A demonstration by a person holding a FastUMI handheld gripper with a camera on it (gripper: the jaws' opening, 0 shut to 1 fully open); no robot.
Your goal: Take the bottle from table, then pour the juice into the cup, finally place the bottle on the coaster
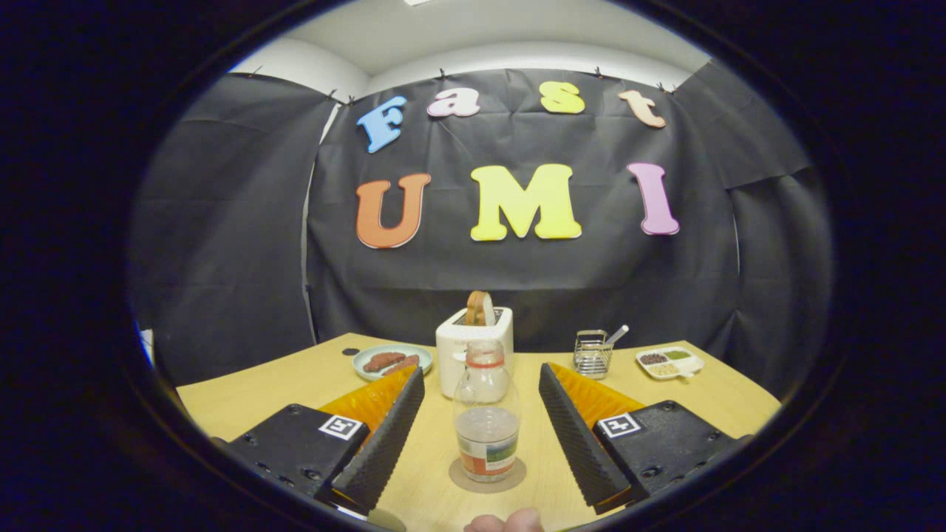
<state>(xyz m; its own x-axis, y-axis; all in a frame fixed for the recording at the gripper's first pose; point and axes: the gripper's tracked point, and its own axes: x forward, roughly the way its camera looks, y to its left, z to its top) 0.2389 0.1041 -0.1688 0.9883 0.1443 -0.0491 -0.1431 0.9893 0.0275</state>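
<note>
Even overhead lighting; soft shadows on the tabletop (295, 380). Focus sharp centrally. Fisheye distortion bends the periphery; no glare.

Clear glossy plastic bottle (485, 414) with a paper label stands on a matt round coaster (488, 476); smooth pale wood tabletop (259, 384); ribbed finger pads (384, 436).

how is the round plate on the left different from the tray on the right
The plate is round, pale green, and holds brownish sausage-like pieces; the tray is white, oblong, and split into compartments of small dark, green and tan bits. The plate lies beside the toaster, the tray beyond the wire basket. Both lie flat on the table, beyond the open gripper.
</note>
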